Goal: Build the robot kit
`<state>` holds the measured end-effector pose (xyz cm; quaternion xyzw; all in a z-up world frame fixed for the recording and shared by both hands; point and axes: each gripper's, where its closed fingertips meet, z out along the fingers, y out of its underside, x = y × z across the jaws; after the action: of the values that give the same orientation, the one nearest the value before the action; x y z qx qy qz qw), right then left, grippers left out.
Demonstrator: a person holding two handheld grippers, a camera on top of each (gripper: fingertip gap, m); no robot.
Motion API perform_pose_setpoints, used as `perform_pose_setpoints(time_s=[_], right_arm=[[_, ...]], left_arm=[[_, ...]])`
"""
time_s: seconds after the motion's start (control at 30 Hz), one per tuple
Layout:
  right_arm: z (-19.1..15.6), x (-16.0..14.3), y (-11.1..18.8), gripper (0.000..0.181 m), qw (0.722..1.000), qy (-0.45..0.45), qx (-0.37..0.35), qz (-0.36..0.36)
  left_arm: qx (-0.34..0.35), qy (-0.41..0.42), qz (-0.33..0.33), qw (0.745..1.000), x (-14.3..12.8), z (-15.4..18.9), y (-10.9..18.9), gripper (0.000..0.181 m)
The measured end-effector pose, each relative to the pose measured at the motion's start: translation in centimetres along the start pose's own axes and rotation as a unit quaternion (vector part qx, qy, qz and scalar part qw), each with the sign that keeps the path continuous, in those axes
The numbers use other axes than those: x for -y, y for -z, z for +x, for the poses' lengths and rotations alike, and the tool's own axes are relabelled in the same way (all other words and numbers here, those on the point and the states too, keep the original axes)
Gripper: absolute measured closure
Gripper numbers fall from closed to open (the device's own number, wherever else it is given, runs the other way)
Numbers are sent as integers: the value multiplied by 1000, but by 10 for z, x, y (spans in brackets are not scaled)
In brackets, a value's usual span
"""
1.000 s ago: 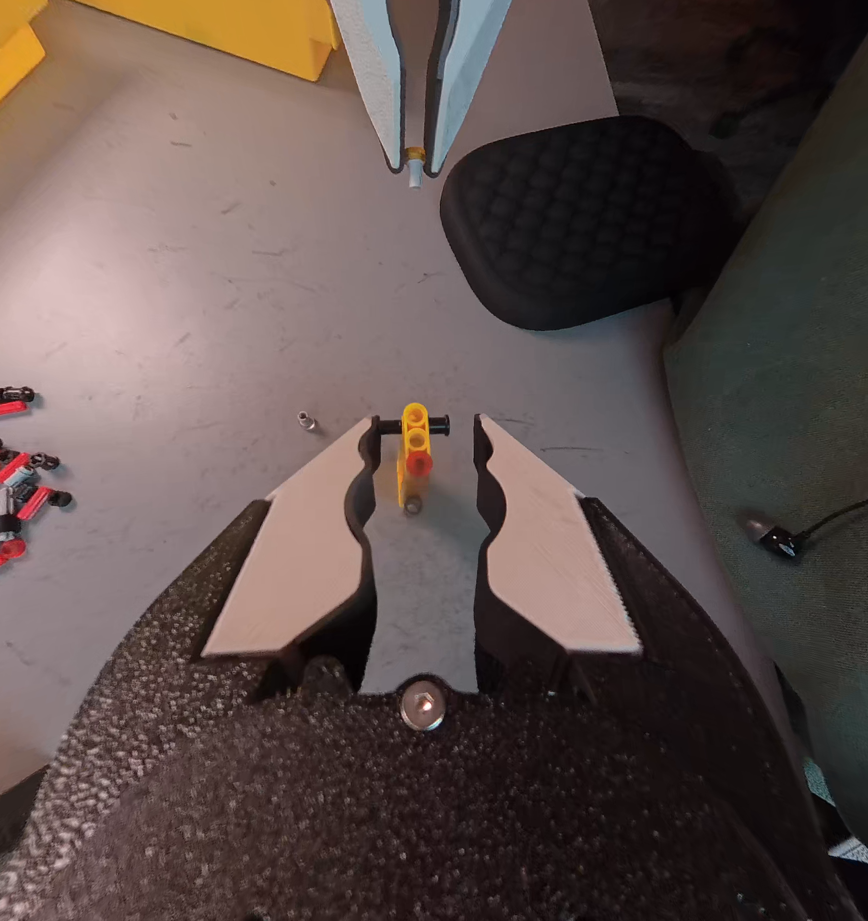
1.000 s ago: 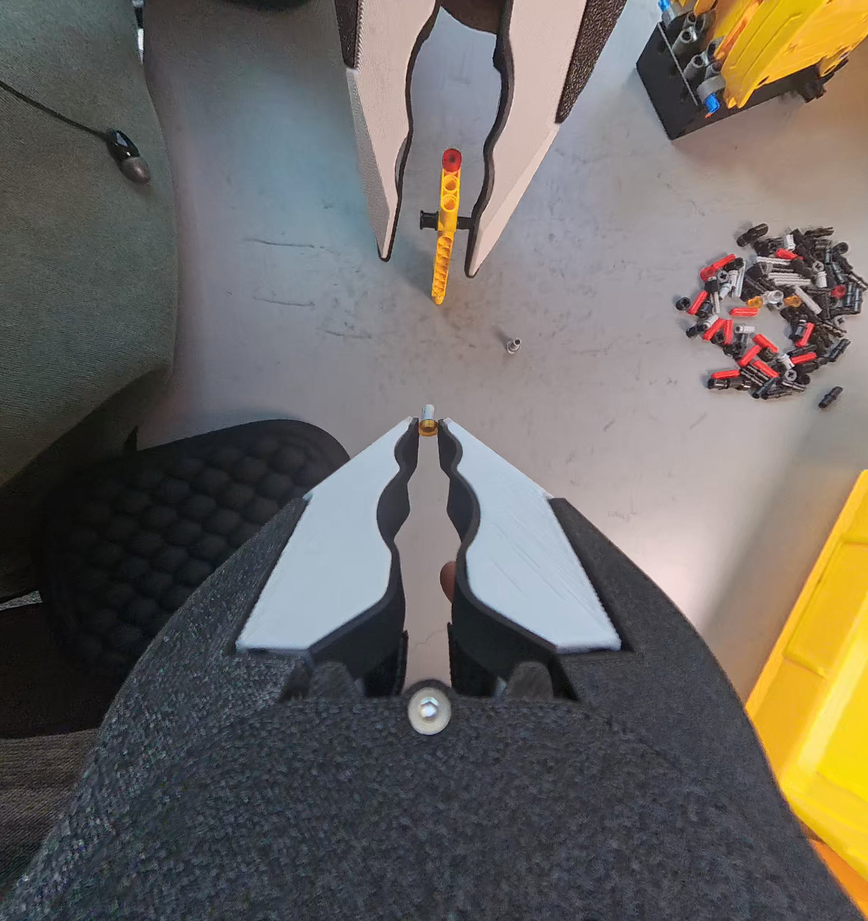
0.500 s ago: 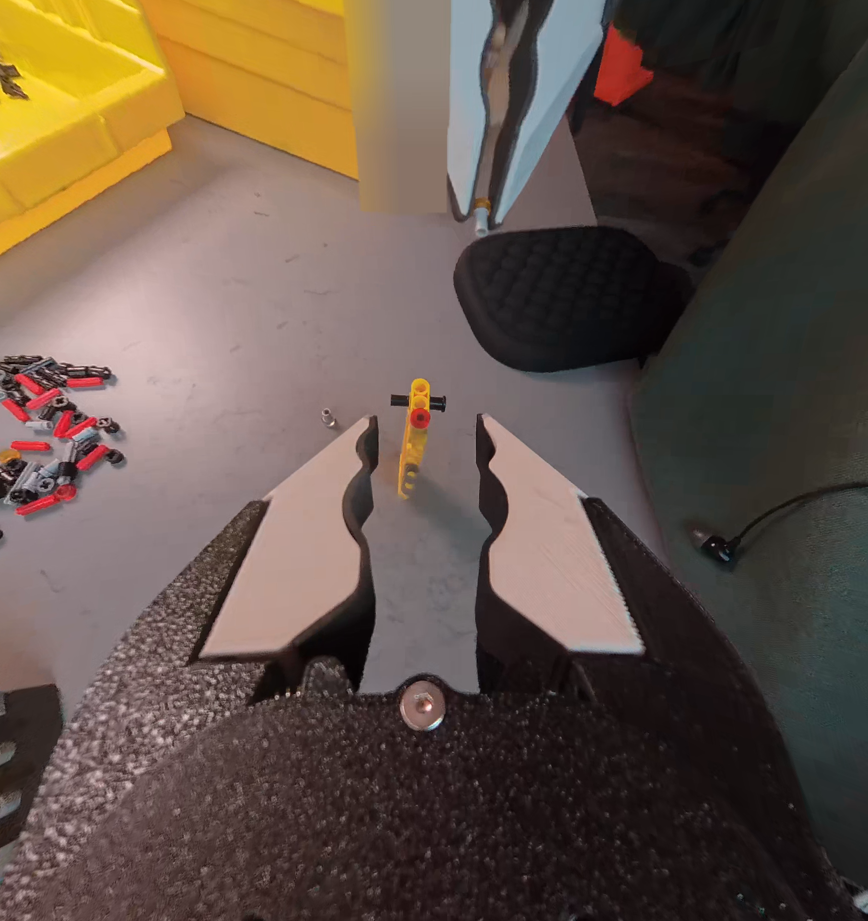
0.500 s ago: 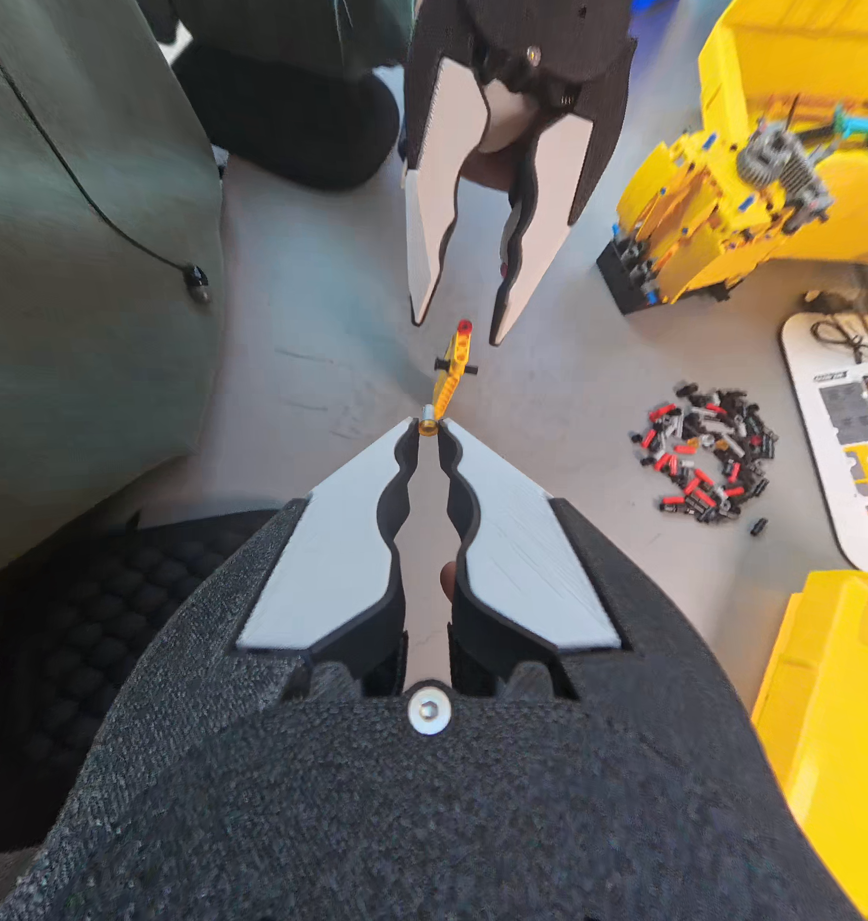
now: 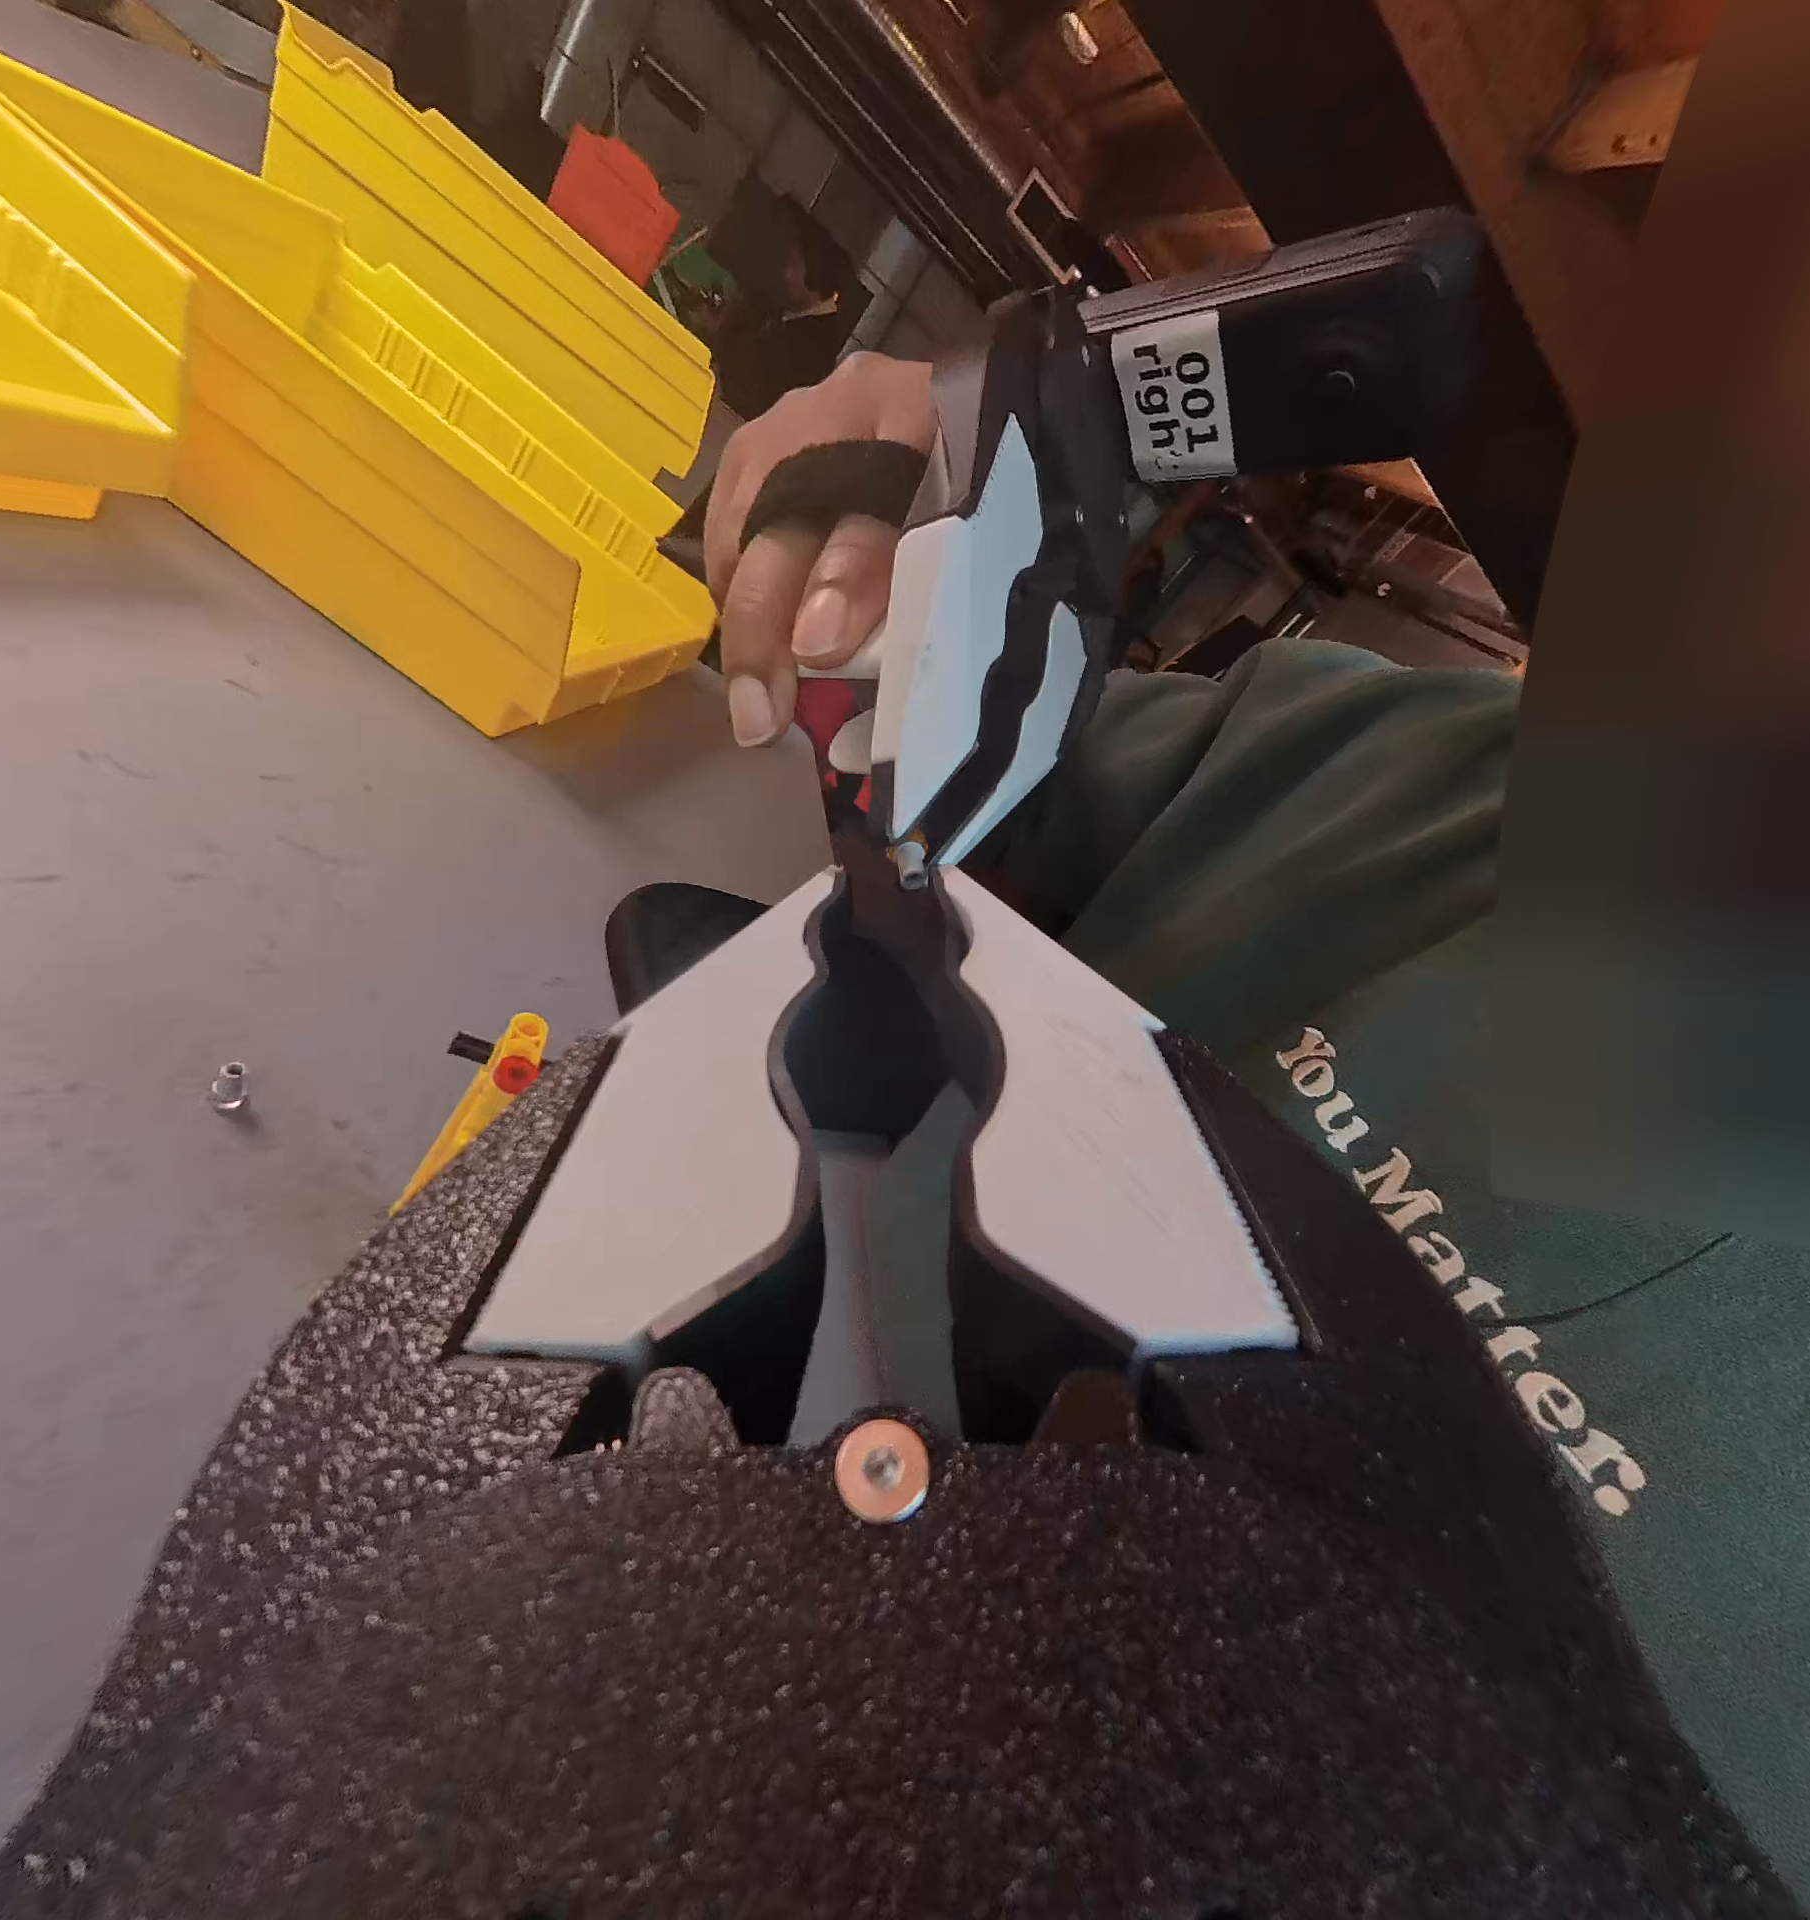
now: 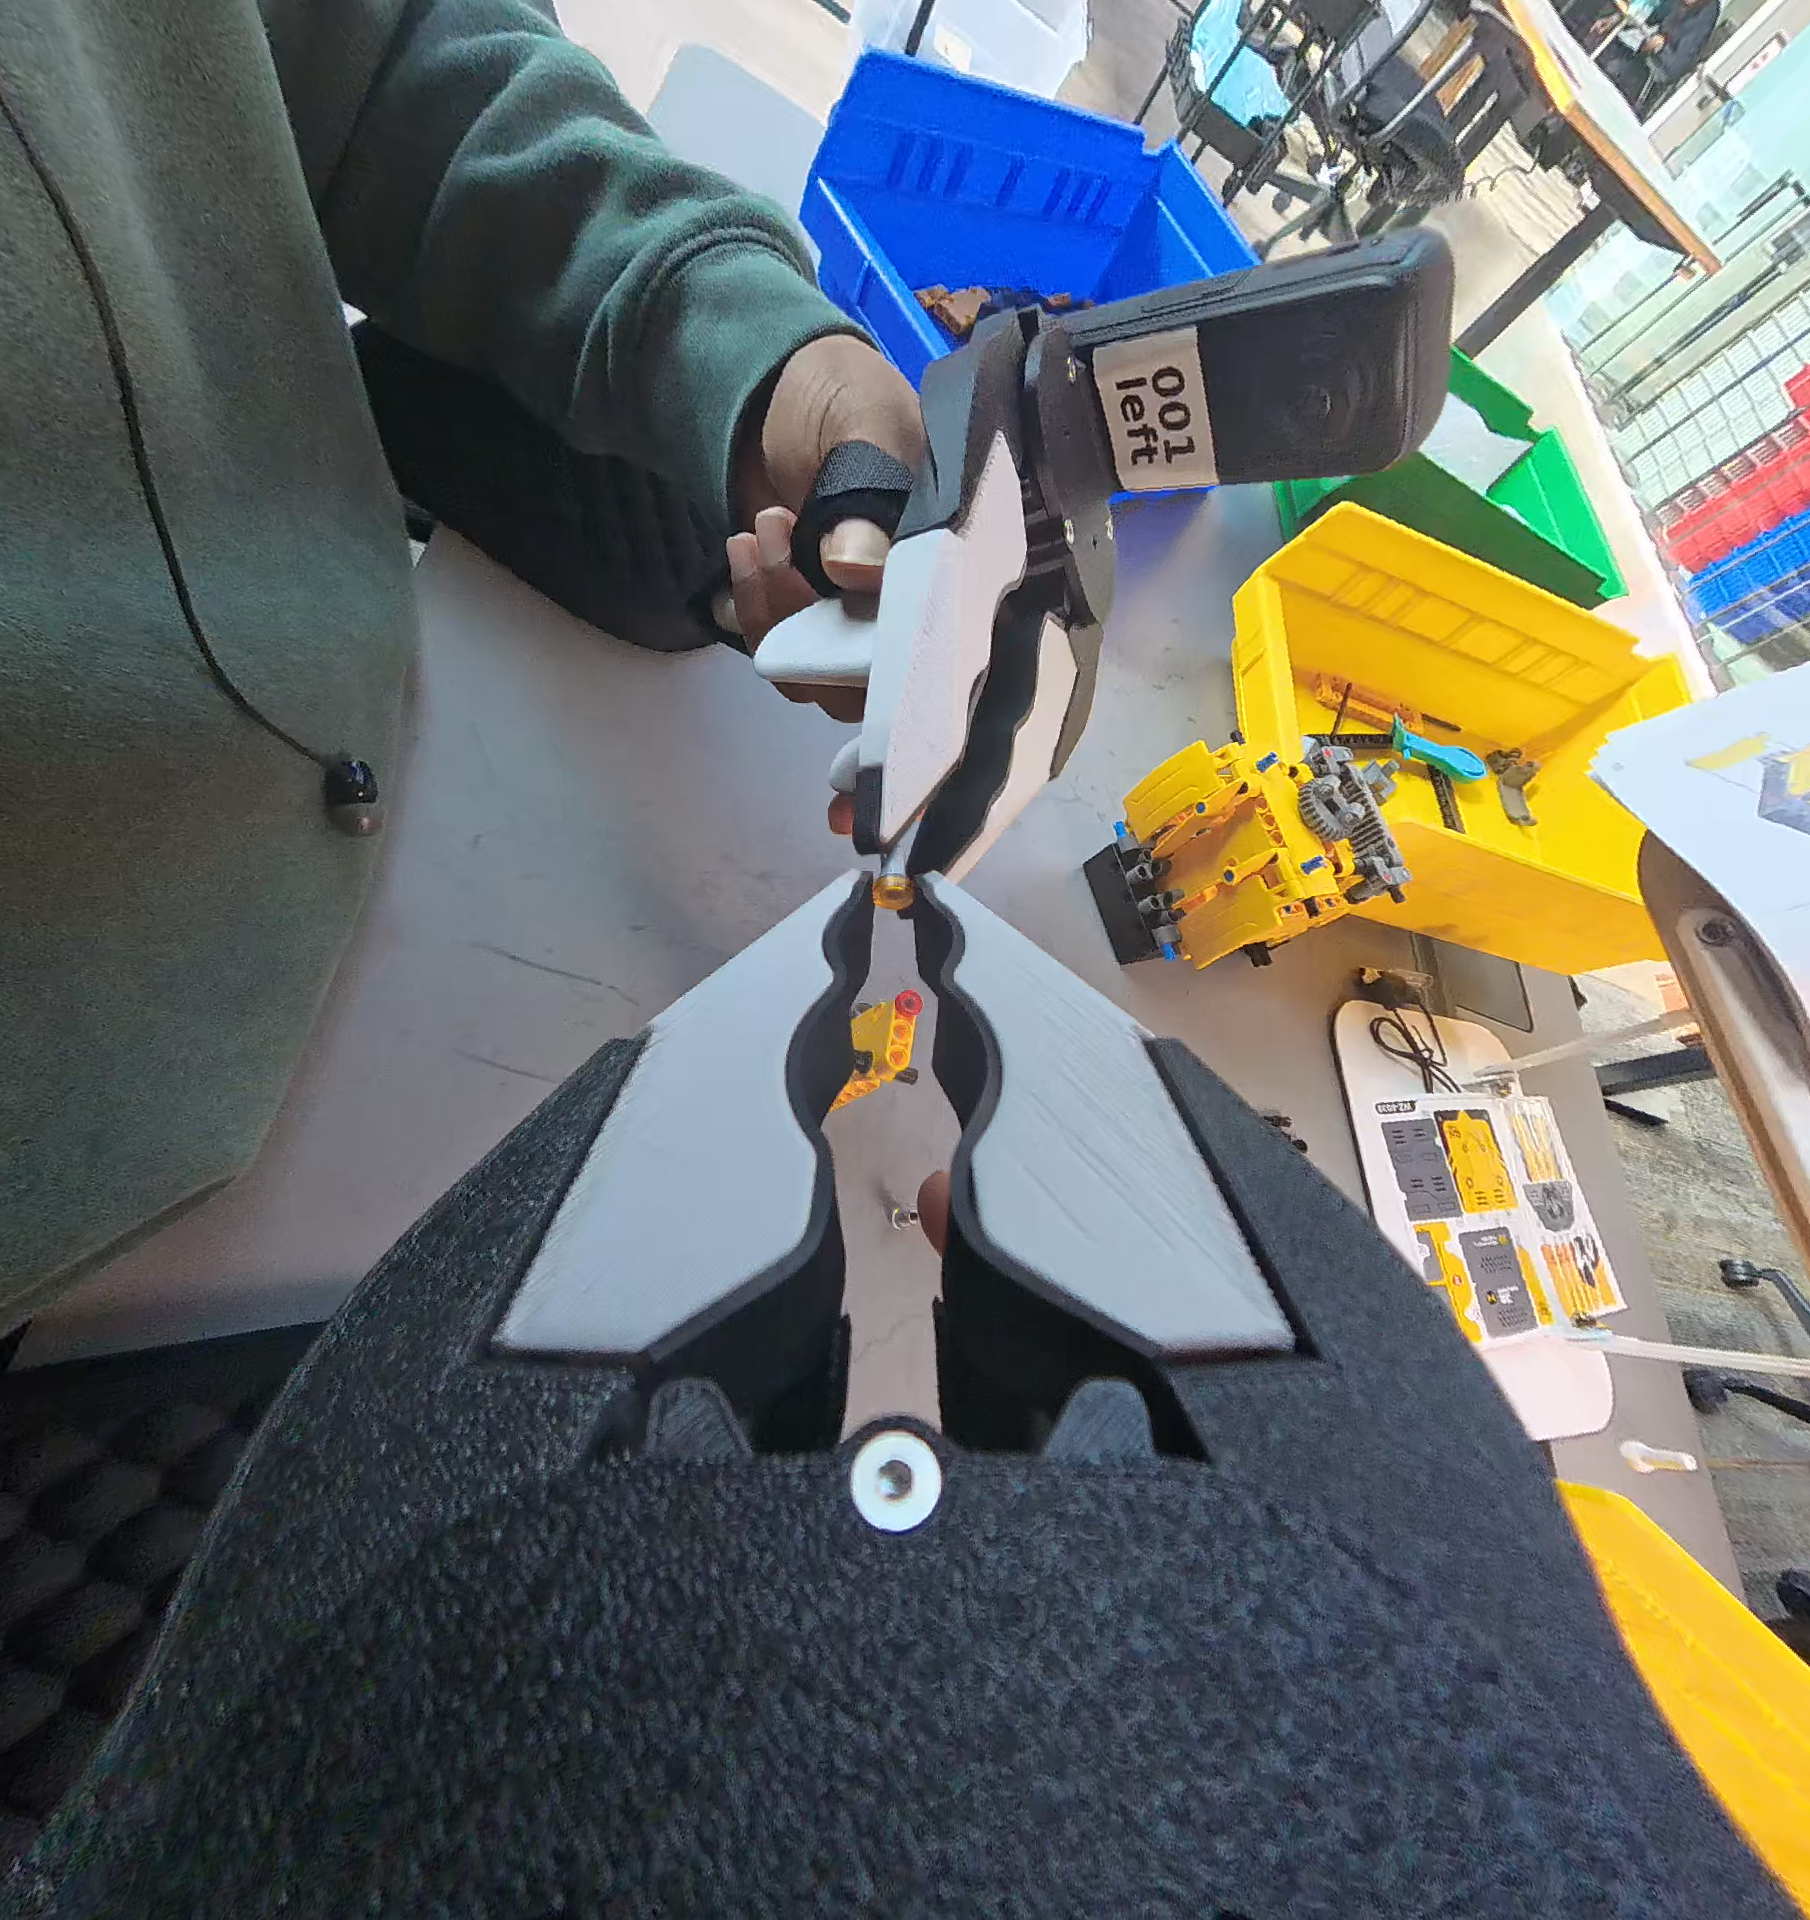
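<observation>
My right gripper point(image 6: 890, 885) is shut on a small grey pin with an orange collar point(image 6: 892, 894), held in the air. My left gripper point(image 5: 887, 881) faces it tip to tip. Its jaws are narrowed but still apart, with the pin's grey end point(image 5: 911, 875) between the tips, nearer the right-hand one. I cannot tell whether they touch. A yellow beam point(image 5: 485, 1091) with a red pin and a black pin lies on the grey table below. It also shows between my right fingers point(image 6: 880, 1044). A small silver bush point(image 5: 228, 1086) lies loose near it.
Yellow bins point(image 5: 413, 416) stand at the back left. A part-built yellow model point(image 6: 1254, 852), a yellow bin point(image 6: 1452, 665), a blue bin point(image 6: 984, 208) and instruction sheets point(image 6: 1483, 1216) lie to the right. A person's green sleeve point(image 6: 568, 260) and a black pad point(image 5: 672, 925) are close. Both grippers' tips are close together, under 4 cm apart. The small silver bush point(image 5: 228, 1086) is about equally far from each gripper, around 20 cm. It turns up in the right wrist view point(image 6: 903, 1223) as well.
Both grippers rose off the table and tilted to face each other, tips now meeting. My left jaws narrowed. The yellow beam stayed on the table.
</observation>
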<state>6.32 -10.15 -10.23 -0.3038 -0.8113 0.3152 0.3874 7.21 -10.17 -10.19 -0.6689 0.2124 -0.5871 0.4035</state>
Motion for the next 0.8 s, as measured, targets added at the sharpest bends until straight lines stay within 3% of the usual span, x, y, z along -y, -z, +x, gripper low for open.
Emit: perform_pose_setpoints(time_s=[0.23, 0.53, 0.8], right_arm=[[0, 4, -1, 174, 1000, 3, -8, 11], [-7, 28, 6, 174, 996, 13, -4, 91], [-2, 26, 2, 175, 998, 14, 0, 58]], left_arm=[[-39, 17, 9, 999, 1, 8, -1, 177], [-156, 62, 42, 985, 4, 32, 2, 179], [-159, 79, 57, 982, 6, 27, 6, 178]])
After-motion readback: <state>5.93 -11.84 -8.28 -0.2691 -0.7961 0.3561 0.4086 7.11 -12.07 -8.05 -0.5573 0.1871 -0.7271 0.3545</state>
